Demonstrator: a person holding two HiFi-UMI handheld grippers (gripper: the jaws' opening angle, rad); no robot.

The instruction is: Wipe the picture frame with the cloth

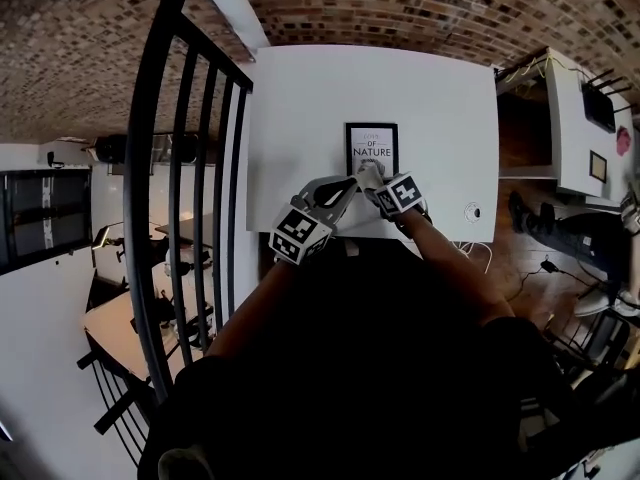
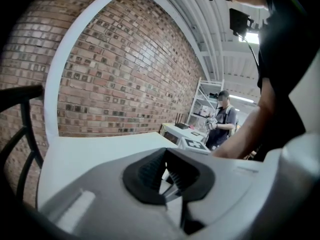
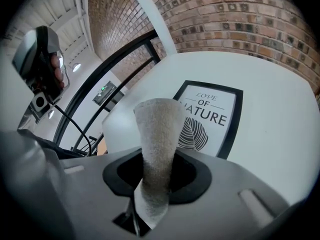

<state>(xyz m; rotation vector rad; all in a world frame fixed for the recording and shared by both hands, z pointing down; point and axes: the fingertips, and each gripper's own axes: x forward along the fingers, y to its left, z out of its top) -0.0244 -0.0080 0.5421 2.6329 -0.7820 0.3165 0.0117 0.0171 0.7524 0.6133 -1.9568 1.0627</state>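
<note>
A black-framed picture frame (image 1: 371, 148) printed "LOVE OF NATURE" with a leaf lies flat on the white table (image 1: 300, 108). In the right gripper view the picture frame (image 3: 212, 115) lies just beyond the jaws. My right gripper (image 1: 379, 186) is shut on a grey-beige cloth (image 3: 157, 144), which sticks up between its jaws. In the head view the cloth (image 1: 370, 174) rests at the frame's near edge. My left gripper (image 1: 347, 186) hovers beside it at the frame's near left corner. In its own view the left gripper (image 2: 165, 176) holds nothing, and its ribbed pads meet.
A black metal railing (image 1: 190, 168) runs along the table's left side. A small round white object (image 1: 472, 211) sits near the table's right front corner. A white cabinet (image 1: 575, 118) stands to the right, with cables on the floor. A person (image 2: 222, 119) stands far off by shelves.
</note>
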